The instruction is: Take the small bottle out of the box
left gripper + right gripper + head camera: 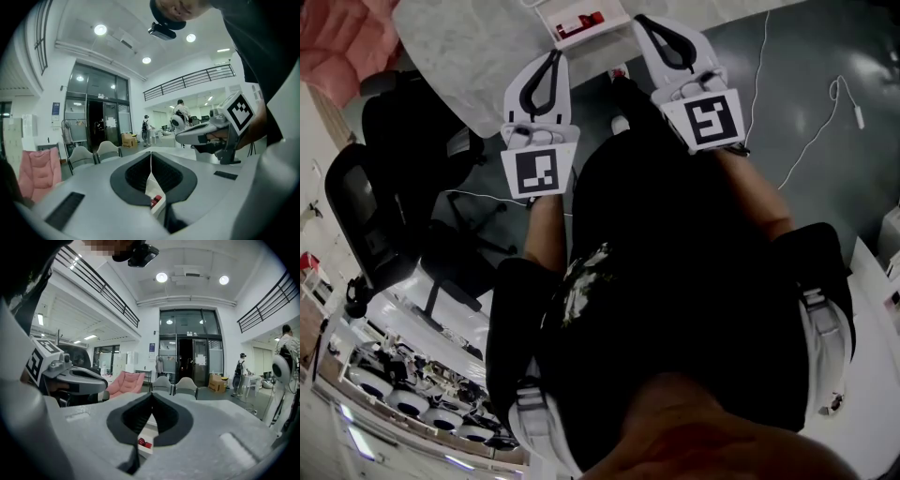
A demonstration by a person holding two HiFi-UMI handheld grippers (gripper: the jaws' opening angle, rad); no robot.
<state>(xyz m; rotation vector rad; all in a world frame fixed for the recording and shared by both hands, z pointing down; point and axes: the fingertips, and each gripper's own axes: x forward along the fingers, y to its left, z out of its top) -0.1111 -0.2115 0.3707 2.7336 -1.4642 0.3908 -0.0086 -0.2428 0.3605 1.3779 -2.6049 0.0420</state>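
Observation:
A white box (592,37) lies on the pale table (469,47) at the top of the head view, with a small red bottle (579,21) lying in it. My left gripper (554,56) is shut and empty, its tip just below the box's near left corner. The right gripper (642,20), also shut and empty, points at the box's right edge. In the left gripper view the jaws meet (151,161) above the box (155,208) and red bottle (155,201). The right gripper view shows closed jaws (152,405) over the box (151,432) and bottle (143,443).
Two black office chairs (384,197) stand at the left, beside a pink seat (337,37). White cables (811,141) trail over the dark floor at the right. Far off in the hall stand people, chairs (180,385) and a cardboard box (216,383).

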